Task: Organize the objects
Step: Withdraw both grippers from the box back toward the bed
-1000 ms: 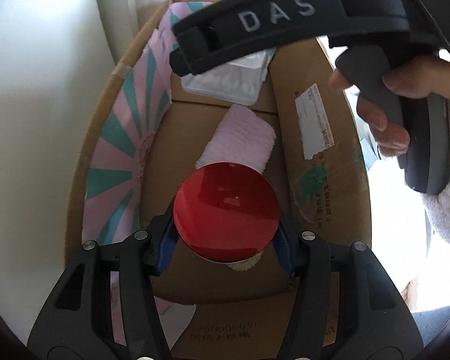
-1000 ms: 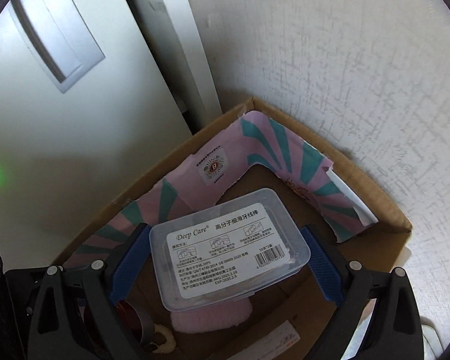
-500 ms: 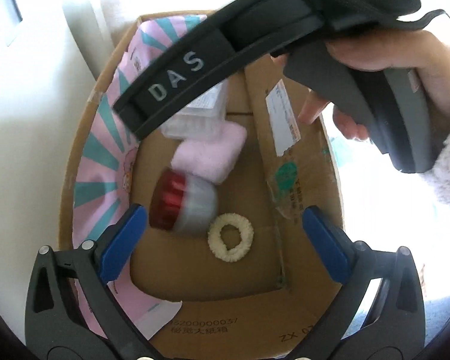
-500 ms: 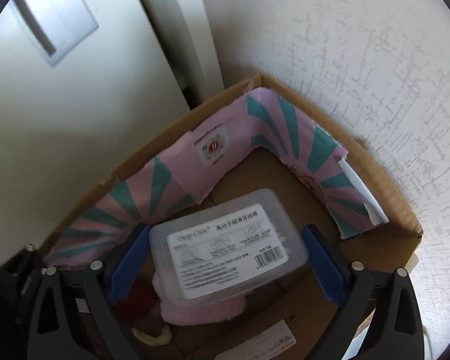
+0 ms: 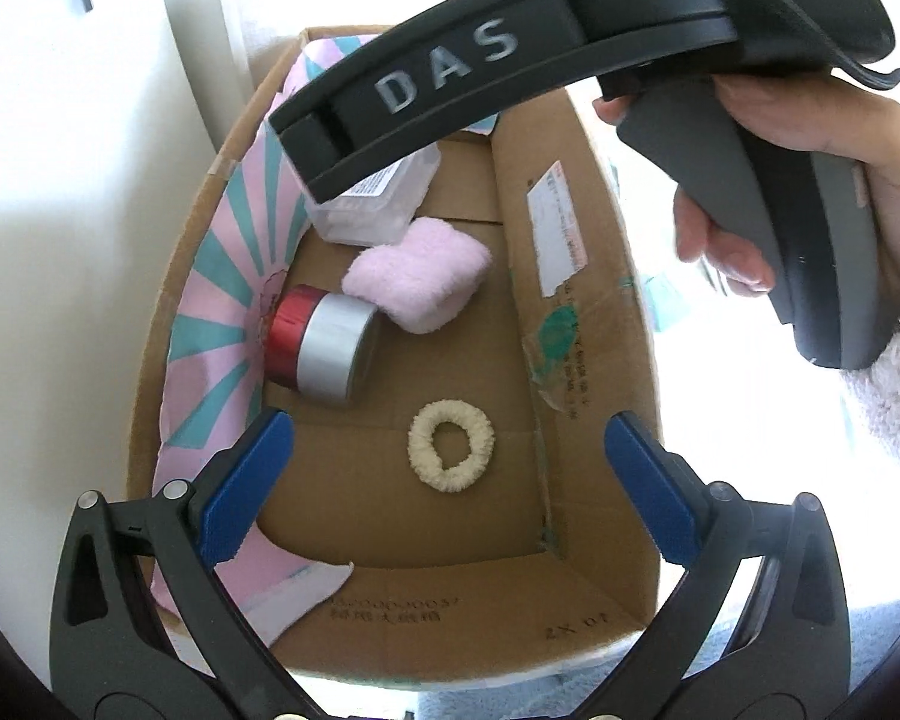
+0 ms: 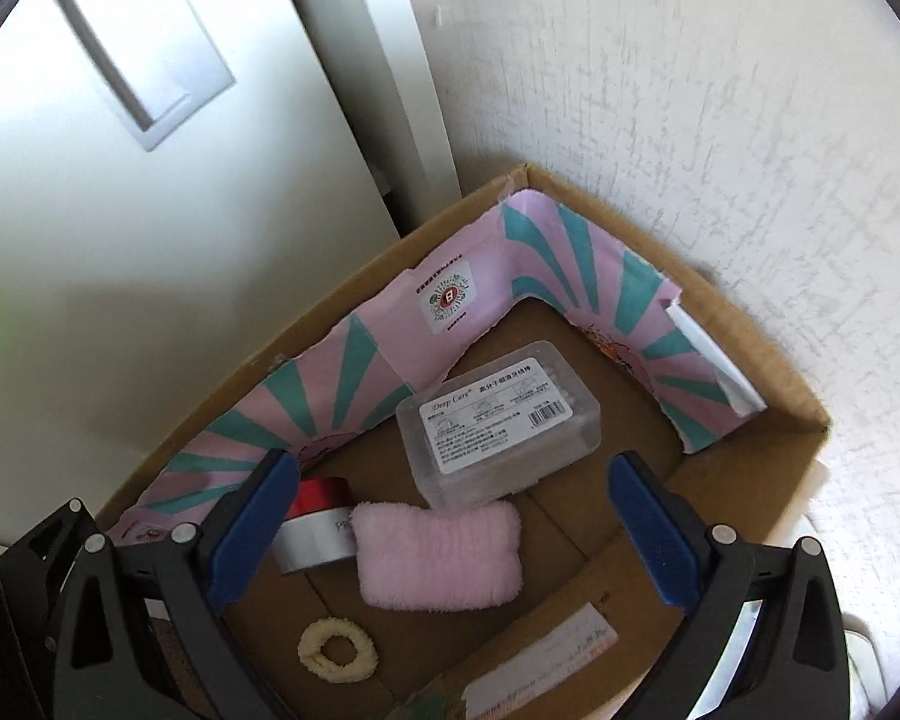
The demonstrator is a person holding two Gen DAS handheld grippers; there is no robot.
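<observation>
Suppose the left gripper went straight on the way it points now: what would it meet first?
Probably the cream hair tie, lying on the box floor between the open left gripper fingers, slightly ahead. Depth is uncertain; it may reach bare cardboard beside the hair tie.

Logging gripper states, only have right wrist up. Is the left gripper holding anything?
Observer: No. The left gripper is open and empty, above the cream scrunchie.
Operator: Jar's half hidden behind my finger. How is it lying?
Observer: The red-lidded jar lies on its side on the floor of the cardboard box, with its lid end toward the pink liner.
Operator: How does my gripper sit over the box?
Observer: From the left wrist, the right gripper reaches across the far end of the box and hides part of the clear plastic box.
</observation>
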